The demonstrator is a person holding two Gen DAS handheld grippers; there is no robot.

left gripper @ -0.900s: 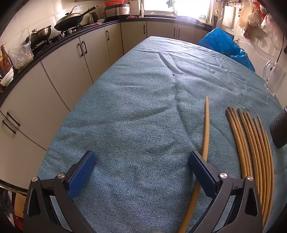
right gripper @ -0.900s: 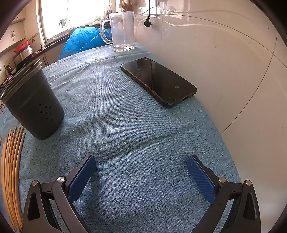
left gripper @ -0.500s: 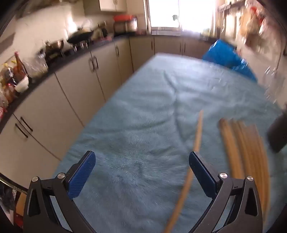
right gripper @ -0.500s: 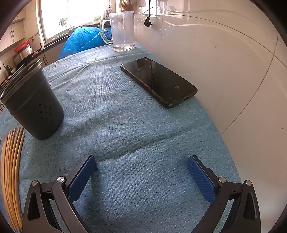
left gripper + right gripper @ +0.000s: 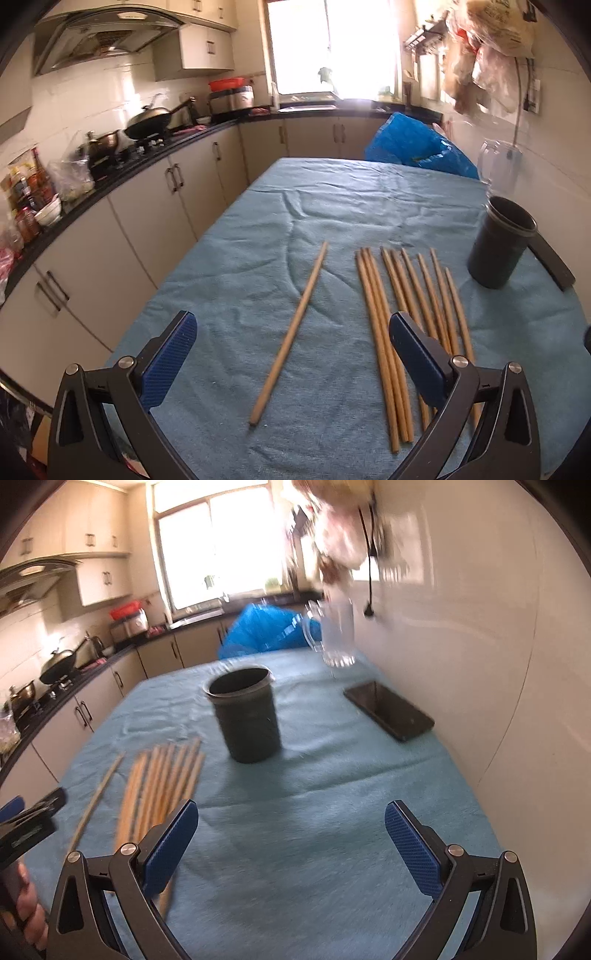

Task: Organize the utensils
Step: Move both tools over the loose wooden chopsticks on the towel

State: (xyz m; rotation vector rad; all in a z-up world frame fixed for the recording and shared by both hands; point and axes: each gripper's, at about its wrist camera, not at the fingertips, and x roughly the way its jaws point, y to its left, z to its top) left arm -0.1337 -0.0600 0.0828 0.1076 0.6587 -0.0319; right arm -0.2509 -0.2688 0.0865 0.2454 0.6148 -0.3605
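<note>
Chopsticks all on the bench (image 5: 229, 295) so far, none in the holder. One single chopstick (image 5: 291, 332) lies apart, angled, to the left of the main bundle (image 5: 399, 314), which sits roughly parallel on the blue cloth. The bundle is about eight or nine sticks; the exact count is hard to tell where the tool finger covers them.

Dark cylindrical holder (image 5: 498, 247) stands upright, just right of the bundle's far ends, not touching them as far as I can see. Its mouth looks empty in both views, though the right wrist view is motion-blurred.

Left tool (image 5: 291, 354): jaws spread full wide, nothing between the pads. It hangs above the near end of the single chopstick, which runs between the fingers without contact. Right tool (image 5: 291, 845): also spread wide, empty, over bare cloth near the holder, with the bundle off by its left finger.

Clutter not part of the job: phone (image 5: 391, 709) by the wall, glass mug (image 5: 336, 635) and blue bag (image 5: 266, 627) at the far end.

Progress call: essentially zero. No stick gripped, none stowed. Everything is left: pick each stick or small group, stand it into the holder. The lone stick looks like the likely first grab for the left tool.
</note>
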